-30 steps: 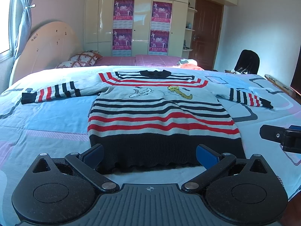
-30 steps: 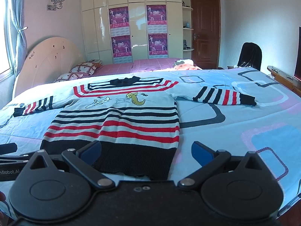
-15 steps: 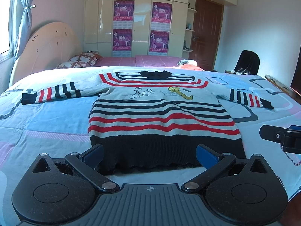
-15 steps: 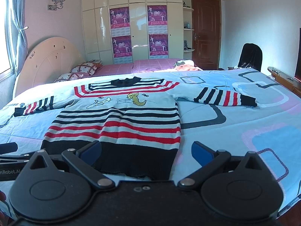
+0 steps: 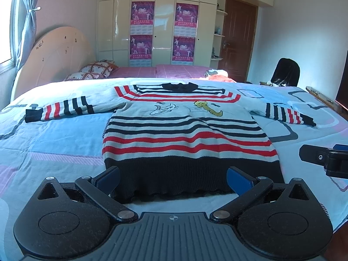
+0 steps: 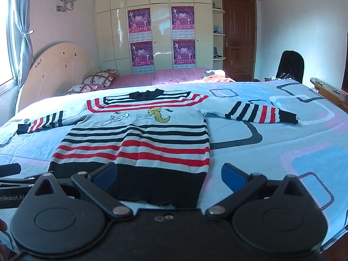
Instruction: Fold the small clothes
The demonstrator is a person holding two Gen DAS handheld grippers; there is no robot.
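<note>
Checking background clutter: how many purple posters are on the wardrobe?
4: two on the left door, upper and lower; two on the right door, upper and lower.

Home bedroom, bed (image 5: 54, 143), headboard (image 5: 58, 54), pillows (image 6: 97, 79), wardrobe (image 6: 161, 28)

Both wrist views sit low at the foot of the bed (image 5: 54, 134), close to the sweater (image 5: 184, 134) hem, facing the wardrobe (image 6: 161, 32). The right view stands further right. They share sweater, bed and far wall.
</note>
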